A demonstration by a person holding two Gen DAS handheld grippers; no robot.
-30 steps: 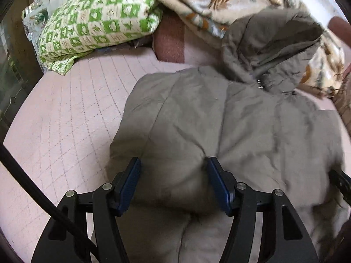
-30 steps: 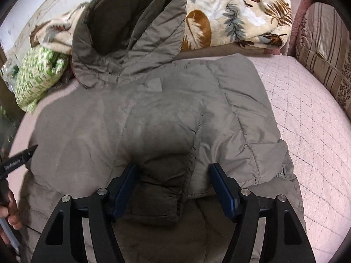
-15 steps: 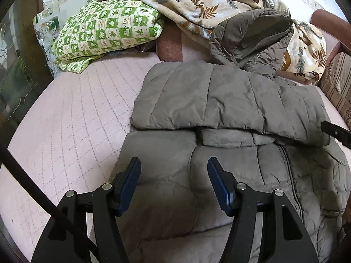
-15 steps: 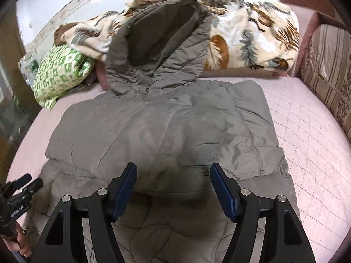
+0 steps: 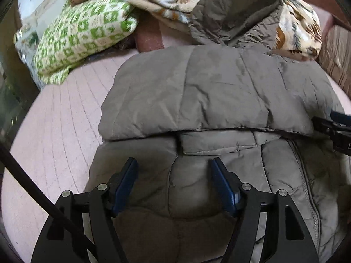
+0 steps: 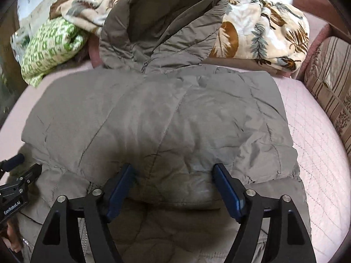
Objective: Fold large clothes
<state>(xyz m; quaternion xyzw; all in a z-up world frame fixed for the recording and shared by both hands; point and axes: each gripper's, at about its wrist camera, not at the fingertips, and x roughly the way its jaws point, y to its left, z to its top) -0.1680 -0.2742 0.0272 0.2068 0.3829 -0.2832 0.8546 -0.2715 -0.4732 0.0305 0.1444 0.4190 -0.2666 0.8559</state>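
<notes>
Both tongs have dropped closer to the jacket [image 5: 208, 92] than half a second ago, and the quilted fabric now fills more of each view. The grey-brown jacket lies on the pink quilted bed [image 5: 61, 118], its upper half folded down over the lower half. The left tongs [image 5: 174, 173] hang released, blue pads spread wide over the lower half just below the fold edge, gripping nothing. The right tongs [image 6: 171, 177] are likewise released, spread across the folded edge. Only the left view shows the zipper [image 5: 307, 186] running down the lower half. Only the right view shows the striped cushion [image 6: 329, 74] and the hood's [image 6: 166, 22] open inside. Behind the hood sit a leaf-print blanket [image 6: 263, 28] and a green checked pillow [image 5: 83, 35].
</notes>
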